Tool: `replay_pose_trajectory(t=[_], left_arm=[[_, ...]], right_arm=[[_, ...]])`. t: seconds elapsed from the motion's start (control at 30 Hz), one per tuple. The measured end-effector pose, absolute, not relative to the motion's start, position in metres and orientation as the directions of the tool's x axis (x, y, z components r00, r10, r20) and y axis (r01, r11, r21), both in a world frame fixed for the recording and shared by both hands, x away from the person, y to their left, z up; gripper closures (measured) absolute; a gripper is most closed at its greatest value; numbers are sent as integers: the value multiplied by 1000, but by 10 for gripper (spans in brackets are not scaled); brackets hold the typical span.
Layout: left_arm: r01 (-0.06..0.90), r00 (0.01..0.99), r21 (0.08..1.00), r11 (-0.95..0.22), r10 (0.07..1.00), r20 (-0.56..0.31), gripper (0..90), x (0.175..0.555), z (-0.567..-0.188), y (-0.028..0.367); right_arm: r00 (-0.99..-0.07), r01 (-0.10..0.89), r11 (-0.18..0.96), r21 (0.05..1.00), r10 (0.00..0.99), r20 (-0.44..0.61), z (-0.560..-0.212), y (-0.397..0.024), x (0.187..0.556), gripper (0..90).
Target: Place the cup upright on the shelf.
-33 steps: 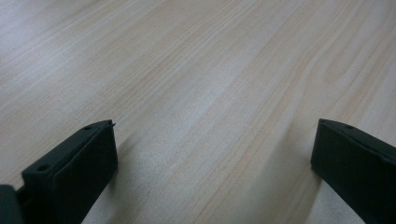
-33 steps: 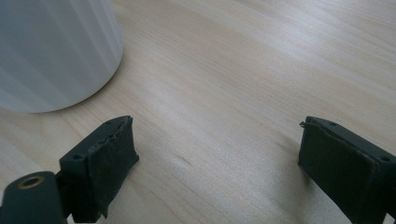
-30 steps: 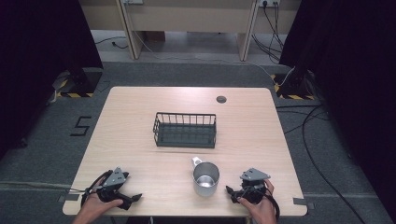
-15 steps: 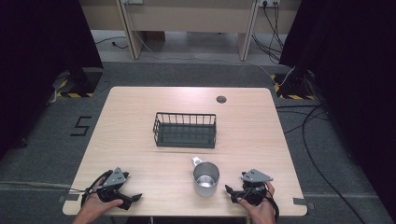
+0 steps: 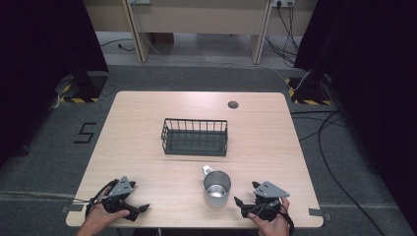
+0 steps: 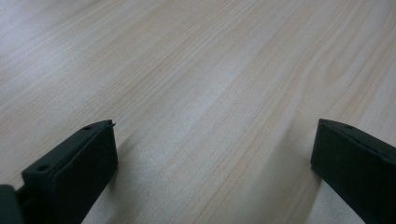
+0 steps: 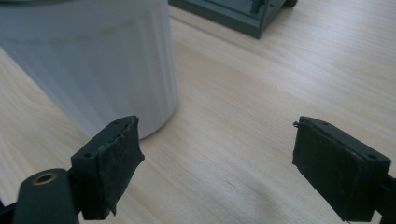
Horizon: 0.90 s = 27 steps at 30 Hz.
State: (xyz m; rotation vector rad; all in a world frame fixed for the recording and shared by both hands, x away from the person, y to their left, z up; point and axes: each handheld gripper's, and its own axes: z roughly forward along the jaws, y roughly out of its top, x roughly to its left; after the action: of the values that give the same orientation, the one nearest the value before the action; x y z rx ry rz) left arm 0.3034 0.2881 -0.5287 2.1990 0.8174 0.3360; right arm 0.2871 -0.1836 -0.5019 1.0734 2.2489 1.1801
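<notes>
At the near edge of the table: a person's two hands rest low on the wood, a gripper in each, with a metal cup between them and a wire basket farther back, toward the middle.

Change: almost none. Set against the high view a second ago, cup, basket and both hands sit where they were; the right gripper's jaws narrowed a touch and remain wide.

Meaning for the job: by the look of it the work has not begun; the cup stands upright on the table, outside the basket.

Right gripper: jaws spread wide, nothing between them. In its own view the cup's wall rises just beyond the left-hand jaw, near it but apart, and a corner of the basket shows beyond.

Left gripper: jaws wide apart over bare wood, empty, well away from the cup.

Likely next step: the right gripper closing on the cup.
</notes>
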Motion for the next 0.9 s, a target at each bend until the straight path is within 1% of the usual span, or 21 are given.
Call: replay_pose_trajectory(t=[0.53, 0.9], left_arm=[[450, 761, 731, -513, 648, -15, 0, 303, -529, 288], [450, 761, 731, -512, 648, -15, 0, 303, -529, 288]], right_arm=[[-697, 377, 341, 861, 717, 21, -483, -173, 273, 152], [-739, 310, 256, 916, 671, 63, -478, -167, 271, 151]])
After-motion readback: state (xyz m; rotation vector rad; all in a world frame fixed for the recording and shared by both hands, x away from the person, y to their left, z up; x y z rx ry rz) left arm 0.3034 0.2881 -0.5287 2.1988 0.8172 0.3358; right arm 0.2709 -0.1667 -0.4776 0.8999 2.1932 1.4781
